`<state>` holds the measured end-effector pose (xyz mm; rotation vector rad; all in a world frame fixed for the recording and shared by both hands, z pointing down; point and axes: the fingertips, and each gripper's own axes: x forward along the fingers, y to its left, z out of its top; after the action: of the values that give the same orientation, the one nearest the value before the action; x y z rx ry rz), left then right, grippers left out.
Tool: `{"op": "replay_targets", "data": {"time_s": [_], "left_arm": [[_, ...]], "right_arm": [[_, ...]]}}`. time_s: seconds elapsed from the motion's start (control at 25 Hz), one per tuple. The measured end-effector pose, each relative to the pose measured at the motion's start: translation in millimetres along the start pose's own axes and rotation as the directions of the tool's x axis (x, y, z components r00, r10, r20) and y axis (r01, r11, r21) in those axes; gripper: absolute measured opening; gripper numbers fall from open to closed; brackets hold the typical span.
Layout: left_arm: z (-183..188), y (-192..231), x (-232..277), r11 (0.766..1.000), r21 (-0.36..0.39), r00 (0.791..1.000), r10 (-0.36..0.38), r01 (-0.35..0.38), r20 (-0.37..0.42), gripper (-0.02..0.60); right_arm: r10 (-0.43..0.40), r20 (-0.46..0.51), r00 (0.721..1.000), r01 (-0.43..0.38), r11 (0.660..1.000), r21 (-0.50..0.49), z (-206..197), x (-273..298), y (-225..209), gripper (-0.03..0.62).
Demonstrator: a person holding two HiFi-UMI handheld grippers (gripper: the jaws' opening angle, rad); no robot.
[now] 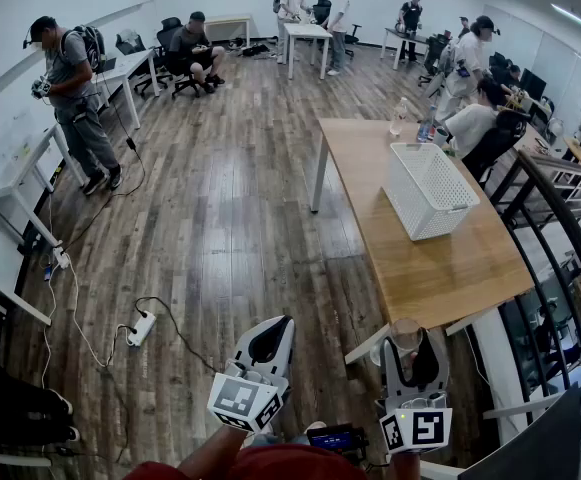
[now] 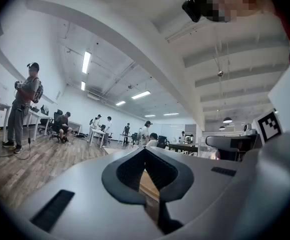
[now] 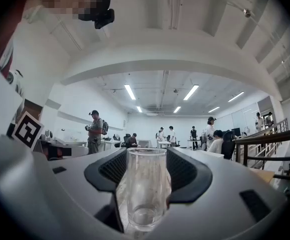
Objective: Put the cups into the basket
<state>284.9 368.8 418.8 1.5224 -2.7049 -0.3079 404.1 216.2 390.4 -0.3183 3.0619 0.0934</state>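
Note:
A clear glass cup (image 3: 145, 189) stands upright between the pads of my right gripper (image 3: 147, 156), which is shut on its sides. In the head view this gripper (image 1: 410, 336) is at the bottom right, just off the near end of the wooden table (image 1: 440, 268), with the cup (image 1: 407, 330) faintly visible between its fingers. The white slatted basket (image 1: 425, 188) lies on the table well beyond it. My left gripper (image 1: 275, 328) hangs over the floor at bottom centre; in its own view the left gripper (image 2: 145, 151) has its fingertips together and holds nothing.
Bottles (image 1: 402, 116) stand at the table's far end, where a seated person (image 1: 475, 123) works. A dark stair railing (image 1: 560, 228) runs along the right. A power strip (image 1: 140, 328) and cables lie on the wood floor. Other people and desks fill the back.

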Motion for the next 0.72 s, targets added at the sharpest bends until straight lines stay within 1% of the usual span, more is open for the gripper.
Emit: {"op": "replay_targets", "data": {"time_s": [0.44, 0.72], "left_arm": [[-7, -12, 17, 1.0, 0.001, 1.0, -0.005, 0.005, -0.013, 0.006], [-10, -20, 28, 1.0, 0.007, 1.0, 0.006, -0.006, -0.023, 0.006]], "right_arm": [[-0.005, -0.011, 1.0, 0.005, 1.0, 0.009, -8, 2, -21, 0.256], [0.021, -0.015, 1.0, -0.02, 0.999, 0.039, -13, 7, -33, 0.256]]}}
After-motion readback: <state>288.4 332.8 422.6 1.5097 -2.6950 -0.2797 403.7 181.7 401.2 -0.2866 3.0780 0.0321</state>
